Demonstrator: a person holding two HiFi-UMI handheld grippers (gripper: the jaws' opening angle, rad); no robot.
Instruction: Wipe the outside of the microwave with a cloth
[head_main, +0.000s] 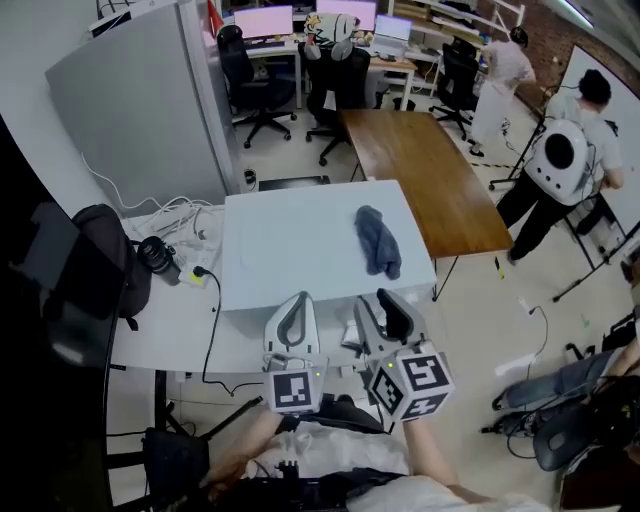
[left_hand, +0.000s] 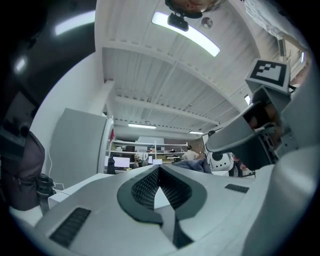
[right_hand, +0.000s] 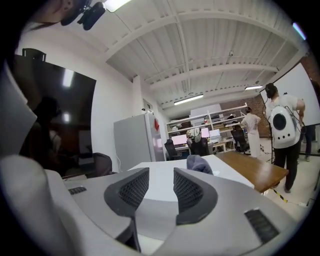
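The microwave shows from above as a white flat-topped box (head_main: 300, 240) on a white desk. A blue-grey cloth (head_main: 378, 240) lies crumpled on its top, toward the right side. Both grippers hover at the box's near edge, short of the cloth. My left gripper (head_main: 293, 305) has its fingertips together and holds nothing; in the left gripper view its pads meet (left_hand: 159, 170), with the cloth (left_hand: 192, 165) beyond on the right. My right gripper (head_main: 383, 305) is open, with a clear gap between the pads (right_hand: 161, 187) and nothing in it. In that view the cloth (right_hand: 199, 163) lies ahead on the white top (right_hand: 155, 175).
A brown wooden table (head_main: 430, 170) adjoins the box on the right. To the left the desk carries cables, a camera (head_main: 155, 255) and a black bag (head_main: 110, 260). A grey cabinet (head_main: 140, 110) stands behind. People (head_main: 560, 160) and office chairs (head_main: 255, 80) are farther back.
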